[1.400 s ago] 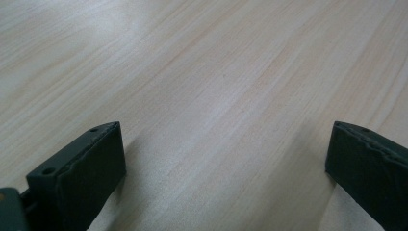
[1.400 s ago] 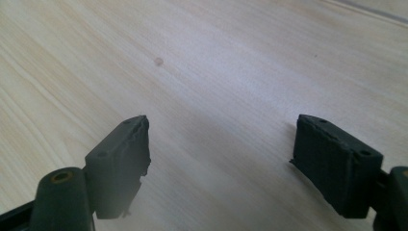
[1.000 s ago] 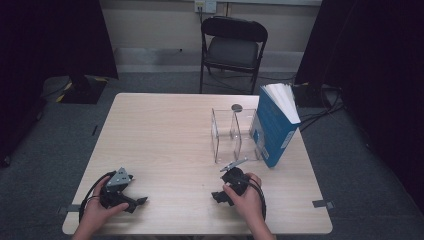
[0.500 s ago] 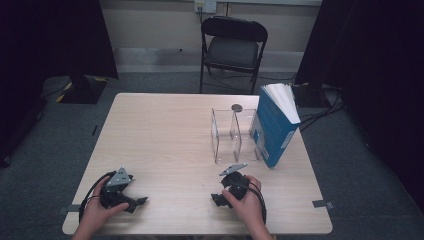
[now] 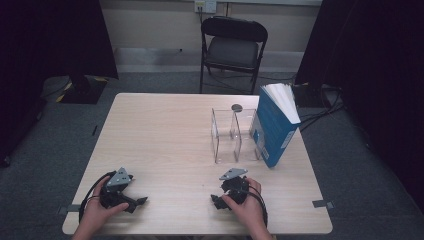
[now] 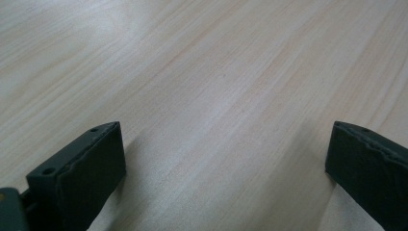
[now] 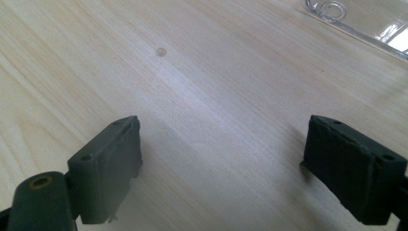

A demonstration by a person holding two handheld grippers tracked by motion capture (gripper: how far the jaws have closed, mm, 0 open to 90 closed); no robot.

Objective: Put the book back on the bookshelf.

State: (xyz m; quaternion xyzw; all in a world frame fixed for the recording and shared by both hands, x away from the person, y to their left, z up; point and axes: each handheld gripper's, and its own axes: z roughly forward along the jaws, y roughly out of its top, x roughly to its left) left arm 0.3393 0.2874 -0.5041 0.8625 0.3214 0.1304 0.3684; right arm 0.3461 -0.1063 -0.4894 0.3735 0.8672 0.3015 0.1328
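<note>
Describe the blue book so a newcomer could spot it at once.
Start at the light wooden table and look to its far right edge. There the blue book stands upright with white pages fanning at the top, right beside a clear acrylic divider stand. It is the only coloured, opaque thing there.

Pale wood-grain bench (image 5: 165, 135); blue-covered book (image 5: 272, 131) with white page edges; clear stand (image 5: 231, 135); black chair (image 5: 233, 45); black gripper fingers (image 6: 91, 168).

A clear plastic divider stand (image 5: 234, 135) stands upright on the table's right half, touching a tilted blue book (image 5: 274, 126)
</note>
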